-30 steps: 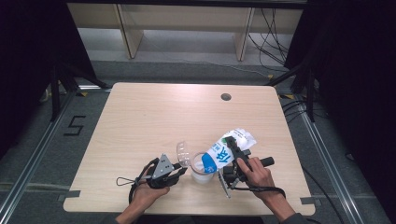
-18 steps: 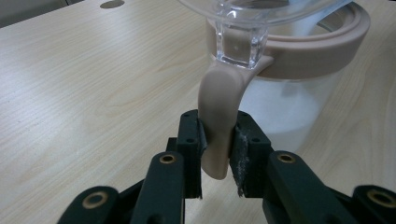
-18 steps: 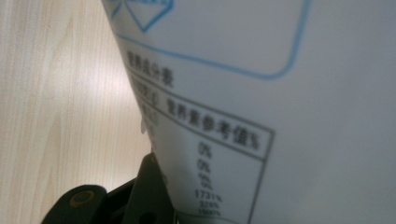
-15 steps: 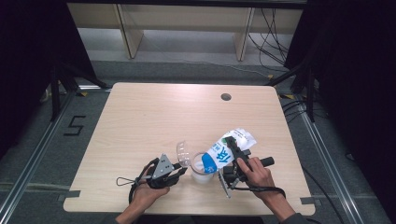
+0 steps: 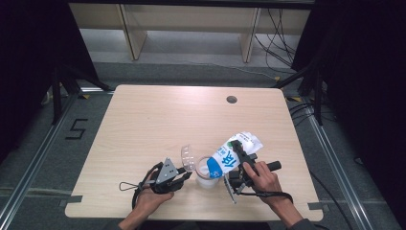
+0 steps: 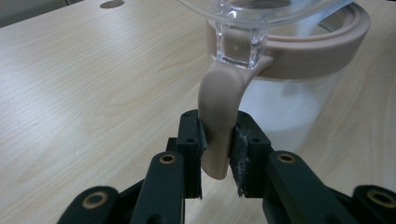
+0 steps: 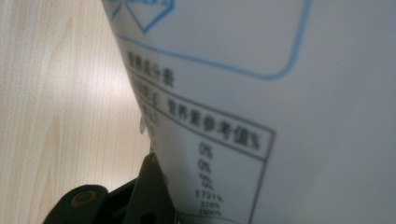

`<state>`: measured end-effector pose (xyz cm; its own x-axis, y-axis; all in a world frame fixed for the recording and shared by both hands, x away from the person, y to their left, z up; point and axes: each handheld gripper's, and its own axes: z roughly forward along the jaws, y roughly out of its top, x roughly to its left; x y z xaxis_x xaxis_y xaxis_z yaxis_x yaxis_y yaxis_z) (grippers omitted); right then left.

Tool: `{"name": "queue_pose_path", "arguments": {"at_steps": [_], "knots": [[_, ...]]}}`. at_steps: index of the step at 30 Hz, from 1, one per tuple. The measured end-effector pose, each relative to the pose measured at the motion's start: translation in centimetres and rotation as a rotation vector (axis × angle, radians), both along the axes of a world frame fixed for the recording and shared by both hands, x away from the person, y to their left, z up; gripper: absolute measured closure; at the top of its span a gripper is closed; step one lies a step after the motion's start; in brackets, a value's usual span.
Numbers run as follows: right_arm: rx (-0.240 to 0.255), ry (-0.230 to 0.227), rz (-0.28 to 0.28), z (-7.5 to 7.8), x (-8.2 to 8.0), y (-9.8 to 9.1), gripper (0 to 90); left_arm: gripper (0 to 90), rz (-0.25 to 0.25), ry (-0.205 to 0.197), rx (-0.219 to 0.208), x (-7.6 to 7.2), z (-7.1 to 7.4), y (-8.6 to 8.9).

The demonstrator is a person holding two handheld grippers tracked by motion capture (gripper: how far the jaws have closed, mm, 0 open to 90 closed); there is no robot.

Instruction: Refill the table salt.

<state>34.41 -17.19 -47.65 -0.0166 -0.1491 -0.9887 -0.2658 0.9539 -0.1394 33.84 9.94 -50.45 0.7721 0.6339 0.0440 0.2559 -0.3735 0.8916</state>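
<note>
1. The fingers (image 6: pixel 191 144) of the left gripper (image 5: pixel 178 178) are clamped on the beige handle (image 6: pixel 217 126) of a clear jar (image 5: pixel 207 173); the handle stands upright between the two black pads.
2. The right gripper (image 5: pixel 238 163) is closed on a white and blue bag (image 5: pixel 233 153). The bag is tilted, and its lower end lies over the mouth of the jar, just beside the left fingers.
3. Compared with one second ago, almost nothing has changed: both hands, the jar and the bag lie in the same places. I judge that the pouring goes on steadily and the jar is kept from sliding.
4. The bag looks soft, smooth and a little crumpled at its far end, with printed text on the side. The jar is round and transparent, with a beige ring (image 6: pixel 317 44) around its rim and a clear lid (image 5: pixel 187 155) hinged open above the left fingers. The table (image 5: pixel 158 120) is light wood grain.
</note>
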Motion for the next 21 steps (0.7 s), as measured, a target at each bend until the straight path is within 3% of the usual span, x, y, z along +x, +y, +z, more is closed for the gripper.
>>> {"name": "queue_pose_path", "arguments": {"at_steps": [2, 9, 10, 14, 16, 21], "knots": [[-0.026, -0.010, 0.023, 0.23, 0.12, 0.07, 69.9, 74.3, 0.000, 0.000, 0.000, 0.00, 0.00, 0.01], [-0.024, -0.023, 0.036, 0.19, 0.18, 0.08, 70.1, 74.4, 0.000, 0.000, 0.000, 0.00, 0.00, 0.00], [0.029, 0.016, -0.026, -0.21, -0.17, -0.07, 70.2, 74.4, 0.000, -0.001, 0.000, 0.00, -0.01, 0.00], [0.032, 0.005, -0.004, -0.26, -0.03, -0.10, 70.4, 74.4, 0.000, 0.001, -0.001, 0.00, 0.00, 0.00], [-0.034, -0.027, 0.039, 0.28, 0.17, 0.08, 70.5, 74.4, 0.001, 0.001, -0.001, 0.00, 0.00, -0.01], [-0.024, -0.023, 0.036, 0.24, 0.15, 0.04, 70.7, 74.3, 0.000, 0.000, 0.000, 0.00, 0.00, 0.00]]}}
